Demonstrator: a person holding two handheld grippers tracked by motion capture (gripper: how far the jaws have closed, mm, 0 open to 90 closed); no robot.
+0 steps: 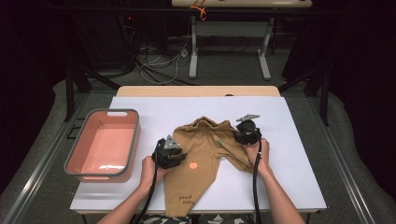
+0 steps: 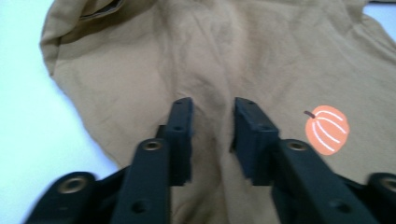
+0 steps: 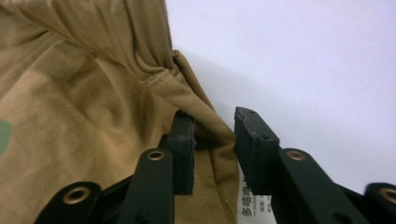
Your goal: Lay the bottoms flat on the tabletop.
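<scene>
A mustard-brown shirt (image 1: 203, 144) lies crumpled on the white table (image 1: 294, 154), with an orange pumpkin print (image 1: 192, 164) and dark lettering near its front end. My left gripper (image 1: 177, 153) rests on the shirt's left side. In the left gripper view its jaws (image 2: 212, 135) stand a little apart over a raised crease of the shirt (image 2: 261, 56), left of the pumpkin (image 2: 327, 129). My right gripper (image 1: 237, 137) is at the shirt's right side. Its jaws (image 3: 214, 140) straddle a folded edge of the cloth (image 3: 70, 107), narrowly apart, above a white care tag (image 3: 252, 207).
A pink bin (image 1: 137, 135) with a grey rim stands at the table's left side. Bare white tabletop lies right of the shirt and behind it. Beyond the table are cables on the floor and the legs of another desk (image 1: 192, 60).
</scene>
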